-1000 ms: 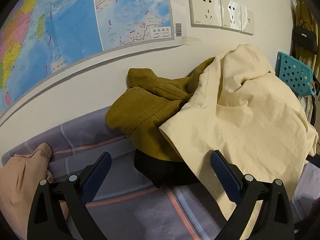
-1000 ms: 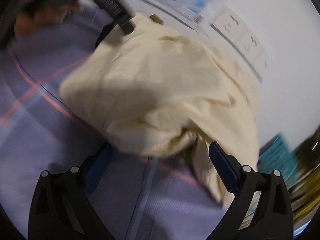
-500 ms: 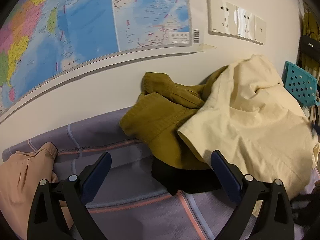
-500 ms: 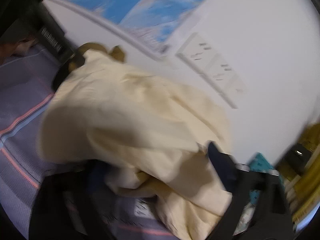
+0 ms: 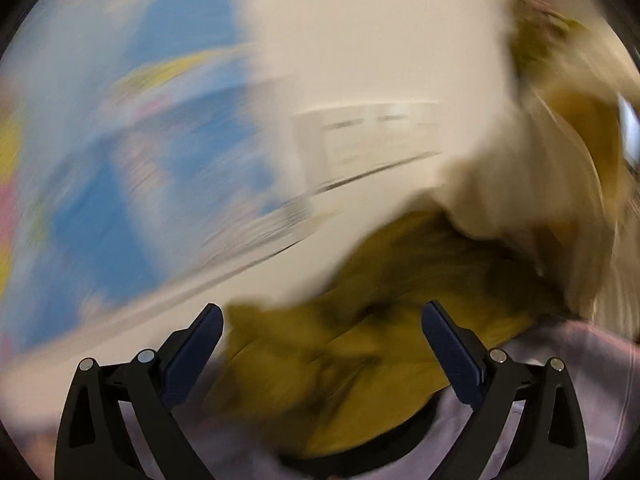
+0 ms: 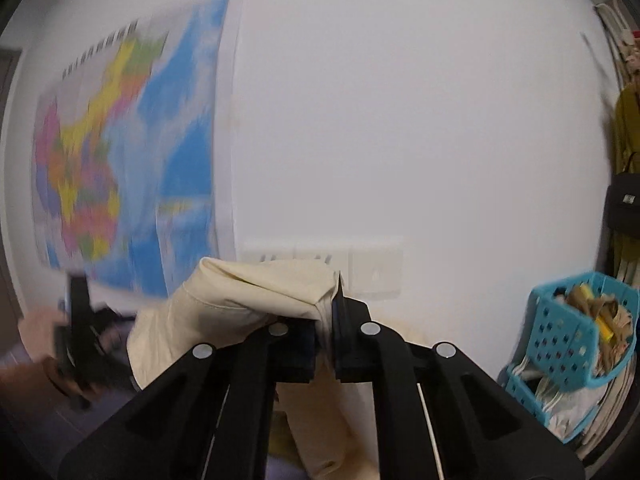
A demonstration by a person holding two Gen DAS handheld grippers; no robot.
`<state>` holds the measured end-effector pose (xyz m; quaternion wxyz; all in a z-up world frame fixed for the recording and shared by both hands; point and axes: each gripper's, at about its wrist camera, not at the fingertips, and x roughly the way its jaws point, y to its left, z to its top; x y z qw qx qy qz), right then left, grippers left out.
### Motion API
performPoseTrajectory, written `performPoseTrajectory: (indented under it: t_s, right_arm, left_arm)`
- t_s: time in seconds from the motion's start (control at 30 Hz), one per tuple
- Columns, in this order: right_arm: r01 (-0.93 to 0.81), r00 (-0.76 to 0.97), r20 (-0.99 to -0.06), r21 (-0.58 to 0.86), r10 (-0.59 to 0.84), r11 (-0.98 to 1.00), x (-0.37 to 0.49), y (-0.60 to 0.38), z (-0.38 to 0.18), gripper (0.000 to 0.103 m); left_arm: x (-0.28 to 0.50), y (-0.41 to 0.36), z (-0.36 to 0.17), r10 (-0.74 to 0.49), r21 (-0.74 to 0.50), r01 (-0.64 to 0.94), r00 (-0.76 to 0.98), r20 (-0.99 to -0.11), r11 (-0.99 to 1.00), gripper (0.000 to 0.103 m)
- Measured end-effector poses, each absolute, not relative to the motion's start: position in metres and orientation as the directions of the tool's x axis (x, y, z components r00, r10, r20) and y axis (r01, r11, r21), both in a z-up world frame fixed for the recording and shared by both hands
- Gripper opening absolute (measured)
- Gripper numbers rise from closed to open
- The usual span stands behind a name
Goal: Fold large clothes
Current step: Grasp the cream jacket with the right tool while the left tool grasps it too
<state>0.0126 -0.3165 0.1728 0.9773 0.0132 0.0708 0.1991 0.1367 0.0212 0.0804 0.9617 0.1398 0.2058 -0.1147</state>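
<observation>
My right gripper (image 6: 326,316) is shut on a fold of the cream garment (image 6: 248,292), which hangs lifted in front of the white wall. In the blurred left wrist view the same cream garment (image 5: 532,200) rises at the upper right. A mustard-brown garment (image 5: 360,360) lies on the lilac striped sheet (image 5: 568,364), between and just beyond the fingers. My left gripper (image 5: 322,344) stands open, nothing pinched between its pads. The left gripper (image 6: 80,336) shows blurred at the lower left of the right wrist view.
A coloured wall map (image 6: 132,152) and a row of wall sockets (image 6: 320,256) hang on the white wall. Blue perforated baskets (image 6: 576,320) with clothes stand at the right, a black bag (image 6: 622,208) above them. A dark garment (image 5: 360,452) lies under the mustard one.
My right gripper closed on the cream garment and lifted it high, swinging toward the wall. The left gripper rose and turned; its view is now blurred, and the cream cloth has left the pile.
</observation>
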Motion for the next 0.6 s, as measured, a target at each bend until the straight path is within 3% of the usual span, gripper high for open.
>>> performPoseTrajectory:
  t_s: [0.2,0.33,0.43,0.47,0.5,0.53,0.57,0.6]
  right_arm:
    - [-0.421,0.903,-0.05,0.107,0.428,0.901,-0.001,-0.358,0.222,0.006]
    - [-0.434,0.897,-0.026,0.147,0.442,0.889,-0.006,-0.373,0.232,0.006]
    - [-0.431,0.898,-0.018,0.152,0.439,0.889,-0.01,-0.382,0.235,0.006]
    - [-0.428,0.9,-0.015,0.157,0.435,0.89,-0.011,-0.386,0.235,0.006]
    - [-0.417,0.905,-0.016,0.159,0.424,0.895,-0.011,-0.389,0.236,0.006]
    - [-0.402,0.912,-0.019,0.157,0.41,0.902,-0.012,-0.394,0.237,0.006]
    - [-0.39,0.917,-0.021,0.161,0.398,0.907,-0.013,-0.399,0.237,0.006]
    - [-0.372,0.924,-0.028,0.177,0.382,0.911,-0.013,-0.407,0.239,0.006]
  left_arm:
    - [0.151,-0.078,0.084,-0.371,0.355,0.483,0.864,-0.339,0.8,0.096]
    - [0.177,-0.126,0.088,-0.536,0.254,0.628,0.768,-0.35,0.735,0.096]
    - [0.186,-0.162,0.079,-0.579,0.297,0.665,0.744,-0.332,0.685,0.094]
    - [0.192,-0.17,0.078,-0.597,0.273,0.685,0.725,-0.343,0.675,0.086]
    - [0.2,-0.177,0.077,-0.622,0.229,0.713,0.695,-0.362,0.663,0.054]
    - [0.212,-0.181,0.076,-0.614,0.209,0.709,0.693,-0.378,0.673,0.014]
    - [0.219,-0.185,0.078,-0.592,0.197,0.692,0.705,-0.389,0.694,0.003]
    - [0.224,-0.187,0.081,-0.576,0.184,0.675,0.717,-0.393,0.715,0.003]
